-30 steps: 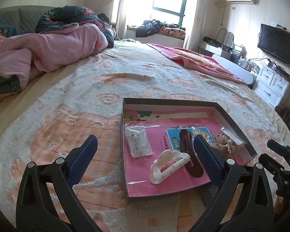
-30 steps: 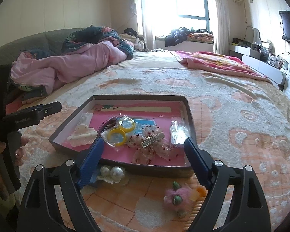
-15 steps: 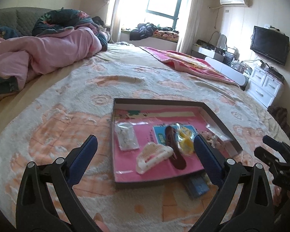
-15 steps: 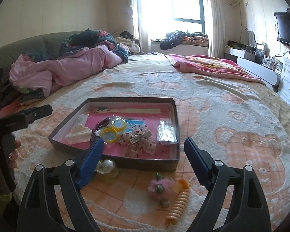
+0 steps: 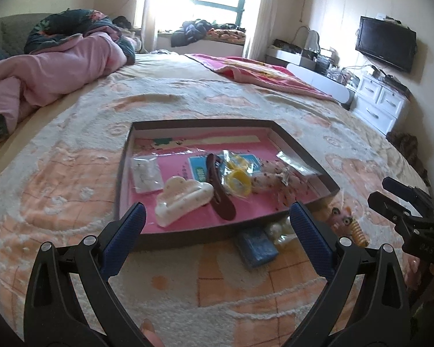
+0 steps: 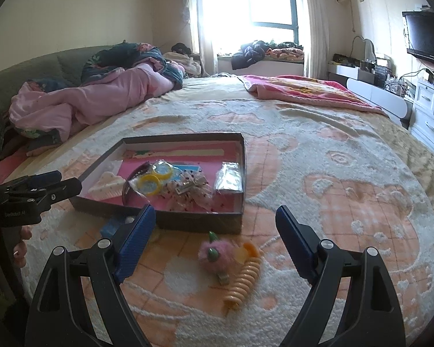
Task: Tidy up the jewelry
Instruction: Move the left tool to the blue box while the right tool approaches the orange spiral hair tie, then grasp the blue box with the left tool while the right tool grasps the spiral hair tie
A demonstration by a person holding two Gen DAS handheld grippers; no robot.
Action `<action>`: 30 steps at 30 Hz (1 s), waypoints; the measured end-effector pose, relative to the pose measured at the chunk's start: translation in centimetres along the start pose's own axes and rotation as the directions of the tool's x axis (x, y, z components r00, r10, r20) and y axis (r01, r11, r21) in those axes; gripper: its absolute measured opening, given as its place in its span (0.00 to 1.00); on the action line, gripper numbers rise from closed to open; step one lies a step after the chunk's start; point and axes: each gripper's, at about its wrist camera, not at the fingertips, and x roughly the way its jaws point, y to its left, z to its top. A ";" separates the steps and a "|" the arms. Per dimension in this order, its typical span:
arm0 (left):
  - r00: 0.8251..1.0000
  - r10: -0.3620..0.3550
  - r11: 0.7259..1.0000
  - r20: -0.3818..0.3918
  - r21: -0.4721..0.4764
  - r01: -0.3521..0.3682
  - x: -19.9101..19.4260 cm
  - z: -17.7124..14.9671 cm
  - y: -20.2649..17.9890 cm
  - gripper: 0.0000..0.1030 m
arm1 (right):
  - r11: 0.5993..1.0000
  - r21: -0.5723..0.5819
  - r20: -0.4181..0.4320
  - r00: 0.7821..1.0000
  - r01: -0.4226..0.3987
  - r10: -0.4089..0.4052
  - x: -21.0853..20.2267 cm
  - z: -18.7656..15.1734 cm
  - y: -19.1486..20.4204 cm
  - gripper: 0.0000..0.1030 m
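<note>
Shallow dark box (image 5: 124,170), pink-lined, flat on bedspread. Inside: white cloud-shaped claw clip (image 5: 182,198) near left; dark brown hair clip (image 5: 220,195) beside it, long axis near to far; yellow rings in clear bag (image 5: 237,177) mid; dotted fabric bows (image 5: 275,177) right; small clear bags at left (image 5: 146,173) and far right (image 6: 230,177). Outside, just beside near wall: blue block (image 5: 256,245), pearls (image 5: 280,228), pink fuzzy clip (image 6: 215,256), orange spiral hair tie (image 6: 243,280) nearest.
</note>
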 end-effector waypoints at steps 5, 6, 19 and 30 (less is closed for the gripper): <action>1.000 -0.013 1.000 -0.020 0.014 0.013 0.4 -0.5 -0.8 0.88 | 1.000 0.006 -0.016 1.000 0.013 -0.013 -0.2 -0.9 -0.6 0.80; 0.999 -0.018 1.000 -0.027 0.019 0.018 0.6 -0.7 -1.0 0.88 | 1.000 0.008 -0.024 1.000 0.016 -0.016 -0.2 -1.1 -0.8 0.80; 0.993 -0.048 0.995 -0.108 0.087 0.058 2.8 -3.1 -4.2 0.87 | 0.998 0.028 -0.073 0.996 0.052 -0.050 -0.3 -3.3 -2.5 0.80; 0.989 -0.029 0.997 -0.142 0.062 0.038 4.6 -3.6 -3.5 0.78 | 0.998 0.046 -0.146 0.988 0.050 -0.043 1.6 -4.7 -2.7 0.74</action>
